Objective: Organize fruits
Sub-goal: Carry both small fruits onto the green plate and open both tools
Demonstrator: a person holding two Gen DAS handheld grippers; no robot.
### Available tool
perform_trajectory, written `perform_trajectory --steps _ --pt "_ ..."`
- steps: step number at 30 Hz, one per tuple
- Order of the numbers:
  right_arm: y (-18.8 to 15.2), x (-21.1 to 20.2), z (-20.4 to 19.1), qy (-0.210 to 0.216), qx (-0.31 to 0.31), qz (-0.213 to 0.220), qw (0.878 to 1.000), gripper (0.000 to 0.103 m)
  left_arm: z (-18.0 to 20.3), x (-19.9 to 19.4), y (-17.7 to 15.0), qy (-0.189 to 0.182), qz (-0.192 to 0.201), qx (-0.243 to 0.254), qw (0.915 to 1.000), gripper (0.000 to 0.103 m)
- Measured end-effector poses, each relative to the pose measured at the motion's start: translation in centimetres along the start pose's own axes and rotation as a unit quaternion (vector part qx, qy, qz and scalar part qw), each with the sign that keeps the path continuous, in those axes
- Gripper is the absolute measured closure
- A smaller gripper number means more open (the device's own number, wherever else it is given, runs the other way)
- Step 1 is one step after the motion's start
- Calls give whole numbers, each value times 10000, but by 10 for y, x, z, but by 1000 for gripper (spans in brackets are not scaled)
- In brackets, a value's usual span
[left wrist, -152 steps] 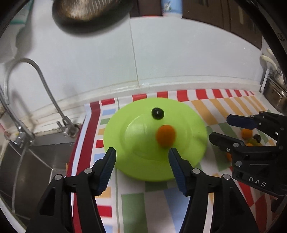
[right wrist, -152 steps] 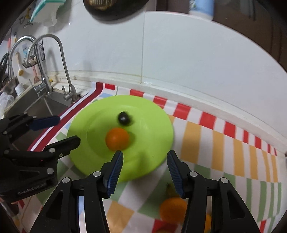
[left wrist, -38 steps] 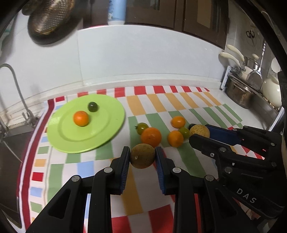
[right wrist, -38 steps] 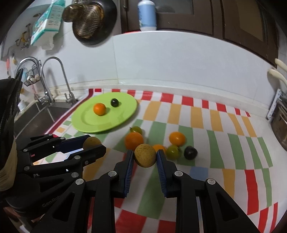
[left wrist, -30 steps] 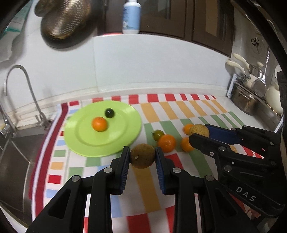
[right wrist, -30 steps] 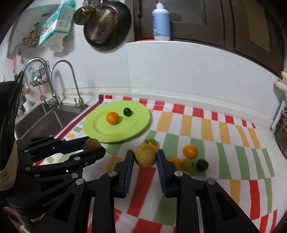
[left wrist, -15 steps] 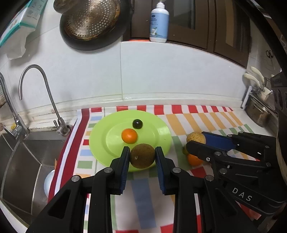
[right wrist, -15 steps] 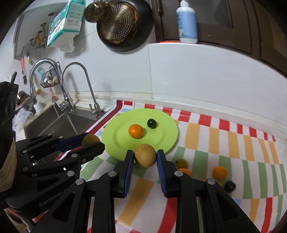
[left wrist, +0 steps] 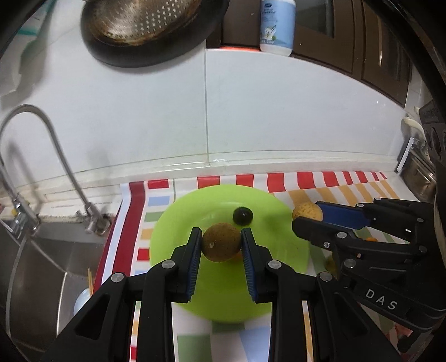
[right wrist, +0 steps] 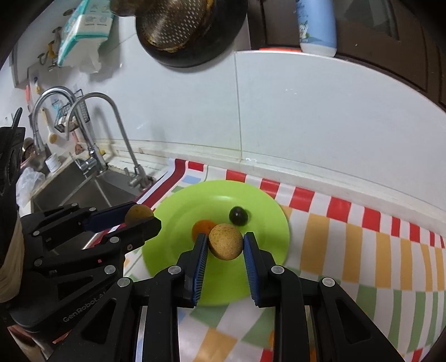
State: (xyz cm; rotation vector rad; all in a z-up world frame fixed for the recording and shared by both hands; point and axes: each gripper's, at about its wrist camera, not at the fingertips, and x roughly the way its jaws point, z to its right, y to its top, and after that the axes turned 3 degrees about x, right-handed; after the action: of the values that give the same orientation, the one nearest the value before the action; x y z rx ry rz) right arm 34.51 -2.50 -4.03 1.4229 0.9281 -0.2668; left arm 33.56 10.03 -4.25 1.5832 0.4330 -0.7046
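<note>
My left gripper (left wrist: 221, 242) is shut on a brownish-green round fruit (left wrist: 221, 245) and holds it above the green plate (left wrist: 192, 292). My right gripper (right wrist: 225, 245) is shut on a tan round fruit (right wrist: 225, 241), also above the plate (right wrist: 267, 222). On the plate lie a dark round fruit (left wrist: 243, 215) and an orange fruit (right wrist: 203, 227), mostly hidden behind the held fruit in the left wrist view. In the left wrist view the right gripper (left wrist: 308, 215) reaches in from the right with its fruit (left wrist: 306, 212). In the right wrist view the left gripper (right wrist: 140, 215) comes in from the left.
The plate sits on a striped, checked cloth (right wrist: 348, 245). A sink (right wrist: 80, 189) with taps (right wrist: 117, 133) lies to the left. A white tiled wall (left wrist: 251, 111) stands behind, with a hanging colander (left wrist: 145, 22) and a bottle (left wrist: 277, 25) above.
Both grippers have moved forward and left with their fruits, from the loose fruits on the cloth to over the green plate. The plate now looks much closer.
</note>
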Motion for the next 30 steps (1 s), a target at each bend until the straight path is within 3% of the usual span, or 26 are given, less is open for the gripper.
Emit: perform_trajectory --steps 9,16,19,23,30 --pt "16 55 12 -42 46 -504 9987 76 -18 58 15 -120 -365 99 9992 75" --pt "14 78 17 -42 117 -711 9974 76 -21 82 15 -242 -552 145 9981 75" --pt "13 81 18 -49 141 -710 9974 75 -21 83 16 -215 -517 122 9984 63" --pt "13 78 23 -185 231 -673 9973 63 -22 74 16 -112 -460 28 9989 58" --pt "4 42 27 -368 307 -341 9983 63 -17 34 8 144 -331 -47 9993 54"
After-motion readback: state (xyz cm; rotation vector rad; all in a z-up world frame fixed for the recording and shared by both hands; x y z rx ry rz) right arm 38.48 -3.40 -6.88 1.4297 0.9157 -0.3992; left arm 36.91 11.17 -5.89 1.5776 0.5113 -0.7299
